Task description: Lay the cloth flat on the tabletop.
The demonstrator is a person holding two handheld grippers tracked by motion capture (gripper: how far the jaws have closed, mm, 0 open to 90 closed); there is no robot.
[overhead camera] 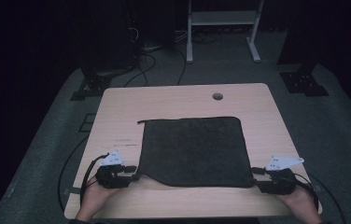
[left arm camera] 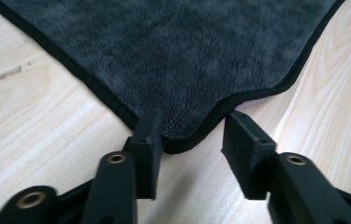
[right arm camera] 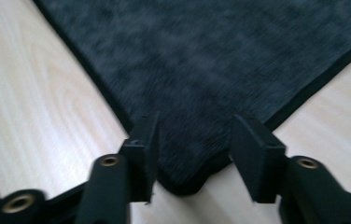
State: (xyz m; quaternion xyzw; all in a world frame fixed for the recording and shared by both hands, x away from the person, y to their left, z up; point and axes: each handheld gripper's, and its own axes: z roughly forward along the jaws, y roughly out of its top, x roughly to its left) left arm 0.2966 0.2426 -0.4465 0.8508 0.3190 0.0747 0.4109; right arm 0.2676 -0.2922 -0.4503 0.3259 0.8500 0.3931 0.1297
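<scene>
Tabletop (overhead camera: 117, 112) bears cloth (overhead camera: 193, 149), near corners between each parted gripper (left arm camera: 190, 135) (right arm camera: 194, 140).

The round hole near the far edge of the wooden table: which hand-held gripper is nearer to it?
Right hand-held gripper, at the dark cloth's near right corner. The left is farther from the round hole.

dark lab: cables (overhead camera: 138, 56), stands (overhead camera: 304, 81)

And here's the pale wooden counter (overhead camera: 117, 116), a round hole (overhead camera: 217, 96) near its far edge, one dark cloth (overhead camera: 194, 151) spread flat across it.
</scene>
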